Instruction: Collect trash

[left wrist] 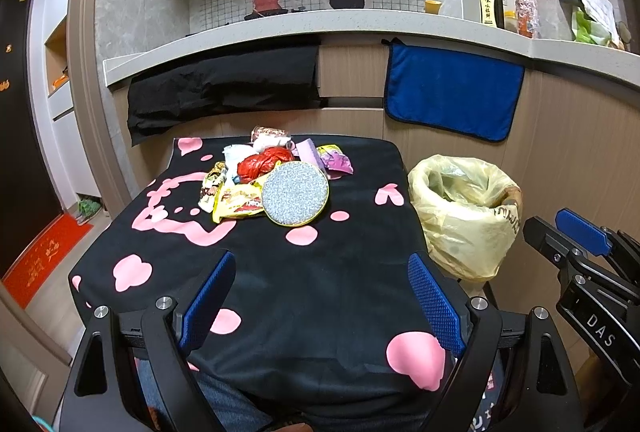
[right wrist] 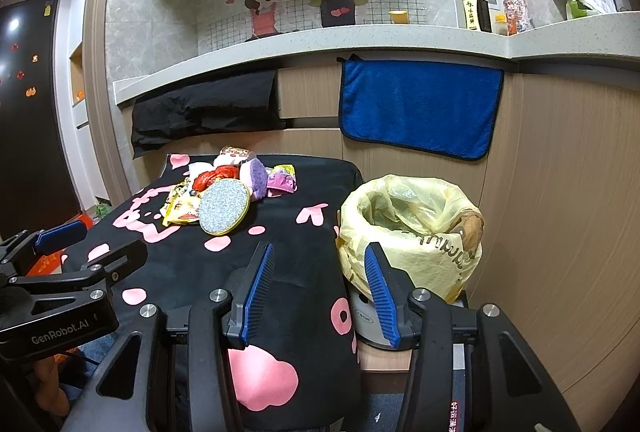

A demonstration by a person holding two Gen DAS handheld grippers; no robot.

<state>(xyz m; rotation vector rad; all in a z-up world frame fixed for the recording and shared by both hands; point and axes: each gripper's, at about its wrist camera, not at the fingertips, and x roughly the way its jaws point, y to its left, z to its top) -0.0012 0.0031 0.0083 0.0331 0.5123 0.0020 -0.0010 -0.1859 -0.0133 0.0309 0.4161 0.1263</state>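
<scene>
Left gripper (left wrist: 322,306) jaws wide, nothing between them, over the near edge of the black pink-patterned cloth (left wrist: 280,272). Right gripper (right wrist: 320,294) also spread, empty. Trash pile (left wrist: 256,180) sits ahead of the left gripper, far side of the cloth, round grey scrubber (left wrist: 295,193) leaning on it. Yellow-lined bin (right wrist: 412,232) just ahead-right of the right gripper, beside the cloth.

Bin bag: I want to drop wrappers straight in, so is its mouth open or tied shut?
Open. The yellow bin bag is folded out over the bin's rim, and its mouth gapes upward beside the table. How full it is cannot be told.
</scene>
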